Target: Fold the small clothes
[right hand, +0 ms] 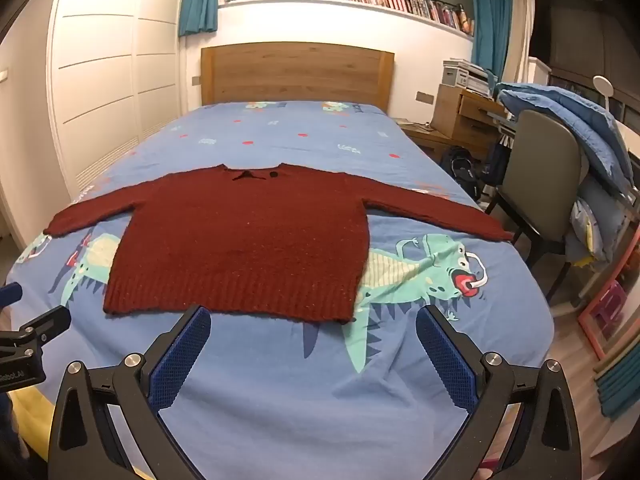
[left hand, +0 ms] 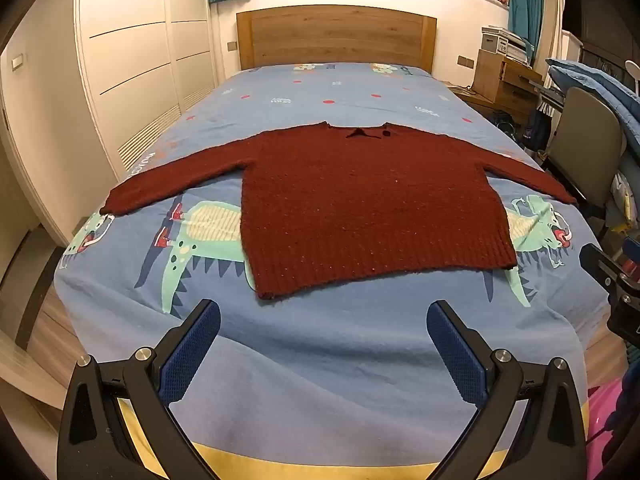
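Note:
A dark red knitted sweater (left hand: pixel 360 204) lies flat on the bed with both sleeves spread out to the sides and its neck toward the headboard; the right wrist view shows the sweater (right hand: pixel 248 248) too. My left gripper (left hand: pixel 323 320) hovers open over the sheet just short of the ribbed hem, with nothing between its blue pads. My right gripper (right hand: pixel 313 326) is open as well, its left fingertip at the hem's edge and nothing held. The right gripper's body shows at the right edge of the left wrist view.
The bed (left hand: pixel 344 368) has a blue sheet printed with green dinosaurs and a wooden headboard (left hand: pixel 336 36). White wardrobe doors (left hand: pixel 132 60) run along the left. A grey chair (right hand: pixel 540 184) with piled blue bedding, a wooden desk (right hand: pixel 464 116) and a bookshelf stand right.

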The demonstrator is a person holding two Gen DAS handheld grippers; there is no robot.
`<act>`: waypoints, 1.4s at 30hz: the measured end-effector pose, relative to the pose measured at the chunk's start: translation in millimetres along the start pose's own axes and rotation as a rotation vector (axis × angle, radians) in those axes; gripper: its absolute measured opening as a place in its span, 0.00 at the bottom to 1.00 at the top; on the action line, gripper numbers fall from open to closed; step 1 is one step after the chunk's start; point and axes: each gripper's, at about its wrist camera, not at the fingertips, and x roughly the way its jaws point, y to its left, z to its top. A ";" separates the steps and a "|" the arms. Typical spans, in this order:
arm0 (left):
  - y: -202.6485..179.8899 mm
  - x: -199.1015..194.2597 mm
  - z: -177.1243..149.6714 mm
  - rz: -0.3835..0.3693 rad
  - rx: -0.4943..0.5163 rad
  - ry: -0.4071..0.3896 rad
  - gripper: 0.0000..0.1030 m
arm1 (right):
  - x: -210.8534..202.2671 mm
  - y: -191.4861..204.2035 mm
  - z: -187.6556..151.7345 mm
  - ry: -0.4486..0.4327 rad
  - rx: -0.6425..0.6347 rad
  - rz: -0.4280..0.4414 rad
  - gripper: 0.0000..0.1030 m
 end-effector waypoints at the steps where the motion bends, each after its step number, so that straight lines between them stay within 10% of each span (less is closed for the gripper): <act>1: 0.0 0.1 0.1 0.000 0.001 0.005 0.99 | -0.1 0.0 0.2 0.000 0.005 0.004 1.00; 42: -0.9 11.3 -1.8 -0.018 -0.028 0.035 0.99 | 26.8 2.6 -4.0 0.117 -0.012 0.024 1.00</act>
